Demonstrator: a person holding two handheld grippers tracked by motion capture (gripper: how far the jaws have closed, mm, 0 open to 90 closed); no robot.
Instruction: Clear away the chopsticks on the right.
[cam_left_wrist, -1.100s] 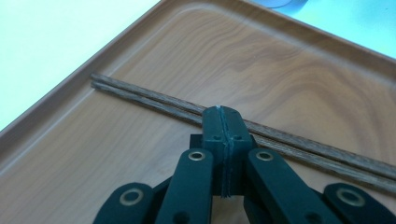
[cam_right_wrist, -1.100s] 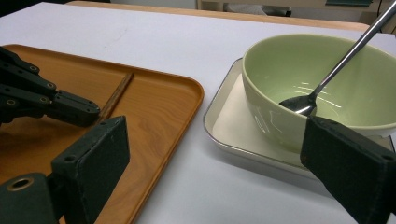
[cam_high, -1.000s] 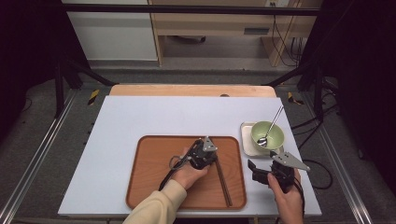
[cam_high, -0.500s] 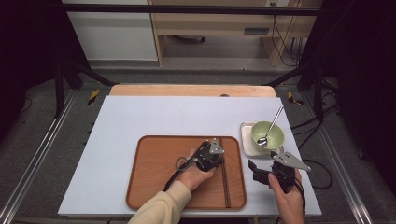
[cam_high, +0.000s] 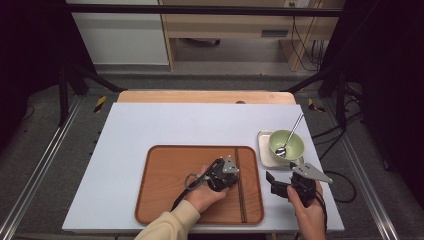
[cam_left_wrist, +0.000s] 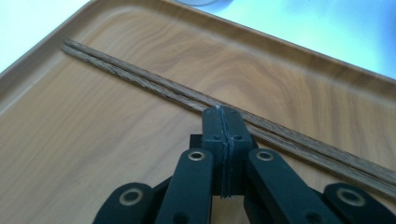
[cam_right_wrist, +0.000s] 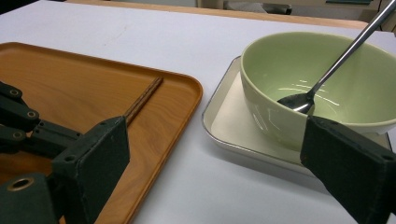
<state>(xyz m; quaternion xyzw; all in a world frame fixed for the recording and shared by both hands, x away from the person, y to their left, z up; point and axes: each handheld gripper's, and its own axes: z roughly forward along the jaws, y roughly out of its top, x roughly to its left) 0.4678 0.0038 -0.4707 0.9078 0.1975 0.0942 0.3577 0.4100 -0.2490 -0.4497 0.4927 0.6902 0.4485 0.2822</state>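
The left gripper (cam_high: 231, 172) hangs low over the wooden tray (cam_high: 165, 170), jaws pressed fully together with nothing between them, their tips just short of the chopsticks (cam_left_wrist: 154, 81) lying straight ahead. The right gripper (cam_high: 280, 186) rests on the table beside the tray, jaws spread wide, empty, facing the green bowl (cam_right_wrist: 322, 70).

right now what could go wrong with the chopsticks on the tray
The left gripper is shut, its tip against the chopsticks, not around them. Pushing on could roll the pair apart or slide them toward the tray rim. The right gripper waits open close to the bowl; a careless move might knock the spoon leaning out of it.
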